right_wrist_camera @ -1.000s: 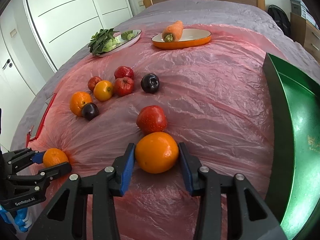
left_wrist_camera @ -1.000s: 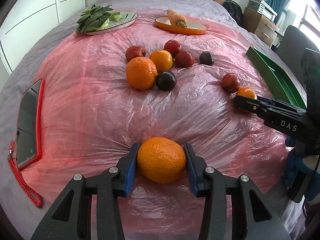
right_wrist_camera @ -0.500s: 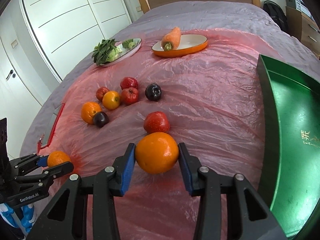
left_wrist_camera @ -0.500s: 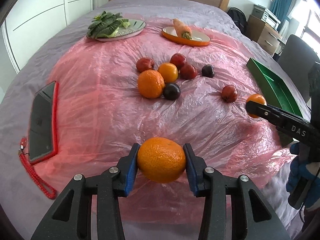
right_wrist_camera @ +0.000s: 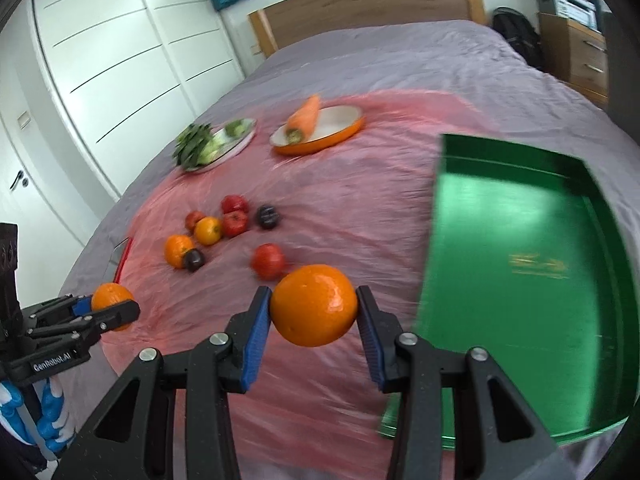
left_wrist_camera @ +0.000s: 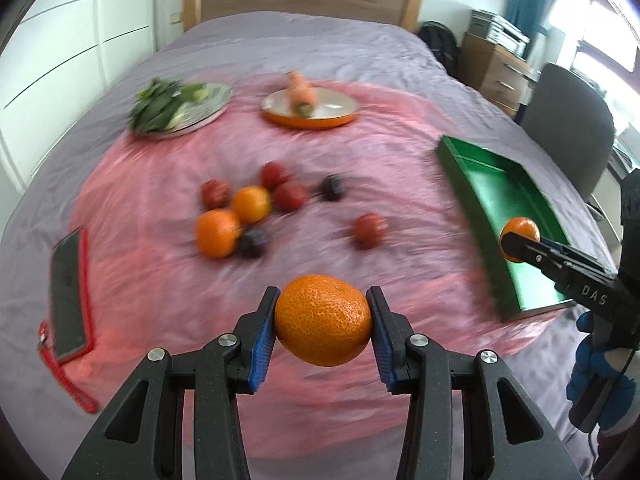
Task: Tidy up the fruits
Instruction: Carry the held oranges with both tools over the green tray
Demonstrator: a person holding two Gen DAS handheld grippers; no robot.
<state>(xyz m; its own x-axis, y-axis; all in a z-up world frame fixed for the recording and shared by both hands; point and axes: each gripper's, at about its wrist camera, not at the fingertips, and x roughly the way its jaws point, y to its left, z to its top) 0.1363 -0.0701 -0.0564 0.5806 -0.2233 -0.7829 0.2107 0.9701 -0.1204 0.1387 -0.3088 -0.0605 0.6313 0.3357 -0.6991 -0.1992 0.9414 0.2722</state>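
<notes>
Left gripper [left_wrist_camera: 322, 320] low in the centre of the left wrist view, blue pads clamped on both sides of a pebbly mandarin [left_wrist_camera: 322, 319], lifted clear of the pink plastic sheet [left_wrist_camera: 160, 280] spread over the bed [left_wrist_camera: 320, 44]. Right gripper [right_wrist_camera: 314, 306] low in the centre of the right wrist view, pads pressed on a smooth orange [right_wrist_camera: 314, 305], likewise off the sheet. At the right edge of the left wrist view, that same orange just in front of the green tray [left_wrist_camera: 492, 192], over its near rim. Blue-gloved hand [left_wrist_camera: 596, 376] on the handle at lower right.

Loose fruit blurred in mid-frame, left of centre: a big orange [left_wrist_camera: 218, 233] touching a dark plum [left_wrist_camera: 253, 242], a smaller orange [left_wrist_camera: 252, 204] behind, red fruits [left_wrist_camera: 290, 196] clustered beside it, another dark plum [left_wrist_camera: 332, 187] a little to the right. One red fruit [left_wrist_camera: 370, 229] alone, between cluster and tray.

Upper part of the frame: orange-rimmed plate [left_wrist_camera: 340, 120] with a carrot [left_wrist_camera: 301, 94], and to its left a pale plate [left_wrist_camera: 216, 104] of leafy greens [left_wrist_camera: 158, 106]. Phone in a red case [left_wrist_camera: 69, 292] at the left edge, red cord trailing below. Inside of the tray bare in the right wrist view.
</notes>
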